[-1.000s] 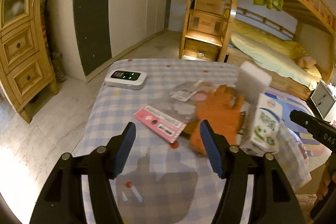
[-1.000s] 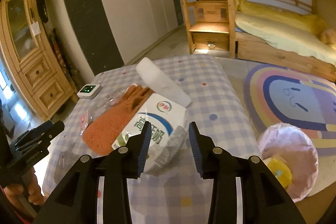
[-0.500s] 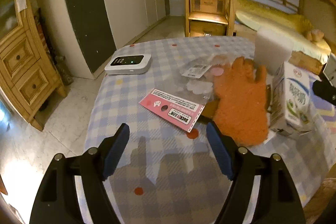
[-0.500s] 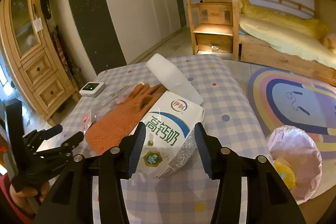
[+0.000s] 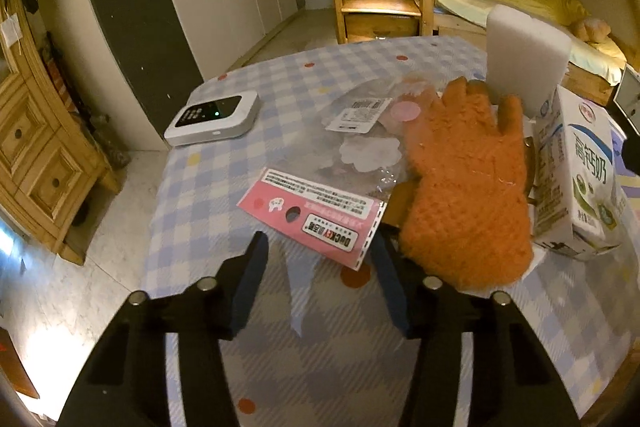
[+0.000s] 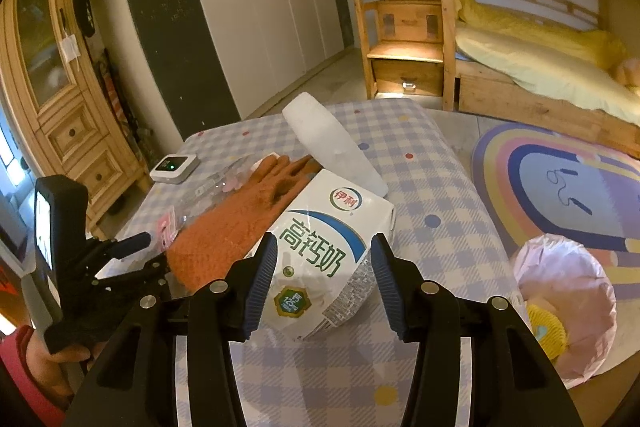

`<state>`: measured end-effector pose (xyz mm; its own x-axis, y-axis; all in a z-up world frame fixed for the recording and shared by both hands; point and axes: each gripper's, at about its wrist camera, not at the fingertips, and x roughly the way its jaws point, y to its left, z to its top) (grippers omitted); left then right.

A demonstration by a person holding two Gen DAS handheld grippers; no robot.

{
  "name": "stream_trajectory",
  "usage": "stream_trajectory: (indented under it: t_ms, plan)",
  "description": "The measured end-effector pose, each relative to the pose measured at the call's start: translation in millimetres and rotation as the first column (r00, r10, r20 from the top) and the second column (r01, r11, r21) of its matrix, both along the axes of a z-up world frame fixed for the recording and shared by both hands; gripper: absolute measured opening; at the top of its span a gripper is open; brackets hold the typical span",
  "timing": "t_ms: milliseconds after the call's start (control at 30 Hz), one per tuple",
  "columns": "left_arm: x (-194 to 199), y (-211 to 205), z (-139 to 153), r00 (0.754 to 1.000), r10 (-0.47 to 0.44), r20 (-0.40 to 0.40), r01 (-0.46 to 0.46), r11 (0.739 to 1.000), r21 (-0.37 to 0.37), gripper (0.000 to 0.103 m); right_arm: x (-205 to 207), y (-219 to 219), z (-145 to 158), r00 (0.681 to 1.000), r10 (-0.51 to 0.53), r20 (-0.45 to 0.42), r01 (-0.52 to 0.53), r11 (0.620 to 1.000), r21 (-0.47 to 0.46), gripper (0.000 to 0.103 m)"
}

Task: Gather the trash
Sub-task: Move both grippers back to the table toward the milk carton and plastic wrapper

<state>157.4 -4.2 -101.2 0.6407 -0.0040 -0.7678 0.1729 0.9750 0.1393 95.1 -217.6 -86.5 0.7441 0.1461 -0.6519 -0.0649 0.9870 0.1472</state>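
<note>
A pink-and-clear plastic wrapper lies on the checked tablecloth. My left gripper is open, its fingers on either side of the wrapper's near edge. A white milk carton lies on its side; it also shows in the left wrist view. My right gripper is open, with its fingers on either side of the carton's near end, apart from it. A pink-lined trash bin stands on the floor to the right of the table. The left gripper also shows in the right wrist view.
An orange knit glove lies between wrapper and carton. A white foam block leans behind them. A white device with a green light sits at the table's far left. Beyond are a wardrobe, a wooden cabinet, a bunk bed and a rainbow rug.
My left gripper has moved forward and down to the pink wrapper, and its fingers now straddle the wrapper's edge. My right gripper has come closer to the milk carton.
</note>
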Motion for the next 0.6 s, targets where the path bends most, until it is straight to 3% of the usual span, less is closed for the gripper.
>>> stream_trajectory:
  t_ms: [100, 200, 433, 600]
  plan:
    - [2, 1, 2, 1.0, 0.005, -0.002, -0.005, 1.0, -0.007, 0.012, -1, -1, -1, 1.0, -0.006, -0.004, 0.006, 1.0, 0.0, 0.05]
    - [-5, 8, 13, 0.999, 0.029, 0.045, -0.028, 0.999, -0.03, 0.0, -2, -4, -2, 1.0, -0.015, -0.004, 0.015, 1.0, -0.002, 0.05]
    - [-41, 39, 55, 0.981, 0.09, 0.172, -0.047, 0.969, -0.241, 0.0, -7, -8, -3, 1.0, -0.022, -0.003, 0.021, 1.0, -0.015, 0.057]
    - [-45, 24, 58, 0.983, 0.079, 0.164, -0.03, 0.958, -0.285, 0.0, -7, -3, -6, 0.999, -0.03, -0.01, 0.03, 0.999, -0.037, 0.074]
